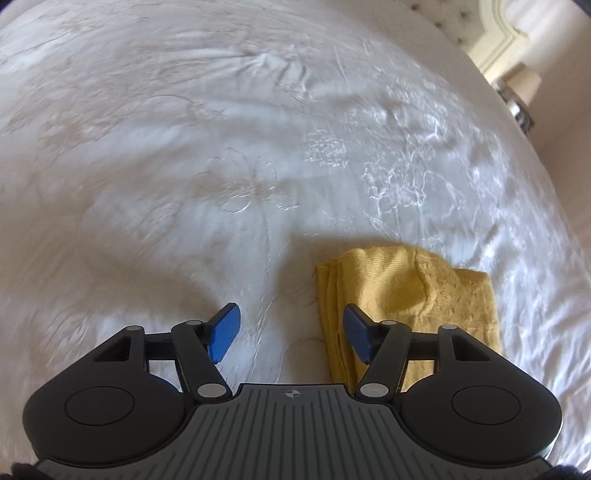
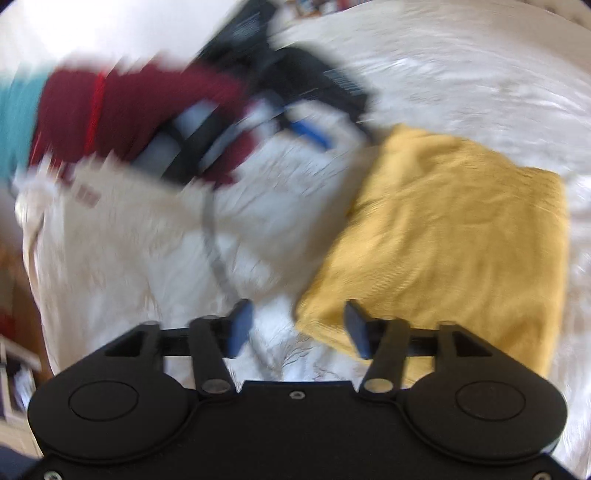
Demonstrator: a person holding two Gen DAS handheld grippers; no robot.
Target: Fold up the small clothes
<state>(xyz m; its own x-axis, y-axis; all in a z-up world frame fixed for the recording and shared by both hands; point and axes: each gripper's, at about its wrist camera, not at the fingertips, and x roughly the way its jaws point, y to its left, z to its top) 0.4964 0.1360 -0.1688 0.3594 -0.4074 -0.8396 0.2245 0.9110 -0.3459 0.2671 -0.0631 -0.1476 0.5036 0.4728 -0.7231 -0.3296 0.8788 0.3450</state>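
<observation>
A folded yellow knit garment (image 1: 413,295) lies on the white bedspread (image 1: 221,147), to the right of my left gripper (image 1: 290,334). The left gripper is open and empty above the bed; its right finger overlaps the garment's left edge in the picture. In the right wrist view the same yellow garment (image 2: 450,236) fills the right side. My right gripper (image 2: 297,330) is open and empty, and its right finger stands over the garment's near left corner. The other gripper (image 2: 280,92) shows blurred at the top of that view.
A dark red garment (image 2: 129,110) and a teal one (image 2: 14,118) lie blurred at the left of the right wrist view. The bed's left edge (image 2: 33,229) drops to a wooden floor. A headboard (image 1: 506,33) and lamp (image 1: 521,88) stand at the top right.
</observation>
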